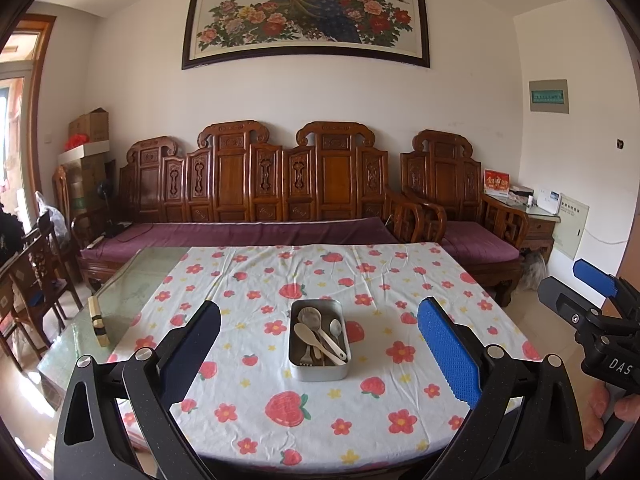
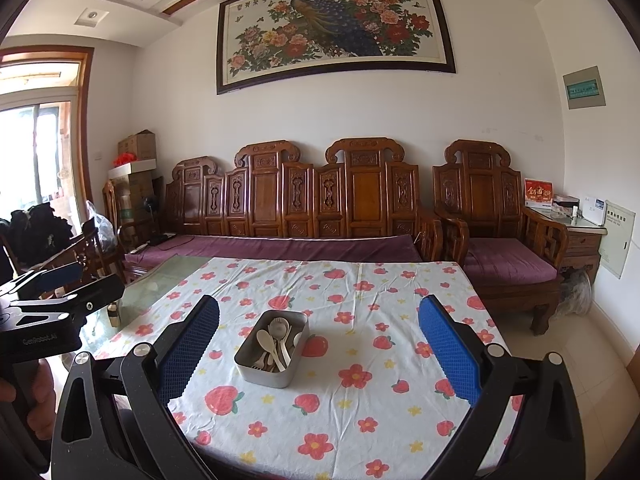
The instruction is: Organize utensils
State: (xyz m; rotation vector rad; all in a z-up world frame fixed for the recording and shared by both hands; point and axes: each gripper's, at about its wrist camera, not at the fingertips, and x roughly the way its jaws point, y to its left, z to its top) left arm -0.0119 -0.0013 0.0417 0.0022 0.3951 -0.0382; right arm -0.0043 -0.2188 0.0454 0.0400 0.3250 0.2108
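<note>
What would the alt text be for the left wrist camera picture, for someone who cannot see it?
A metal tin of jumbled utensils sits on a flower-print tablecloth, framed by the left gripper with its fingers spread open. The right gripper shows at the right edge; a carved wooden sofa stands behind.

White walls. Framed peacock painting (image 1: 306,16) above a carved wooden sofa (image 1: 256,184) with purple cushions. Stacked boxes (image 1: 86,148) in left corner. Daylight enters through the left window (image 2: 36,148). Pale tiled floor (image 2: 592,344).
</note>
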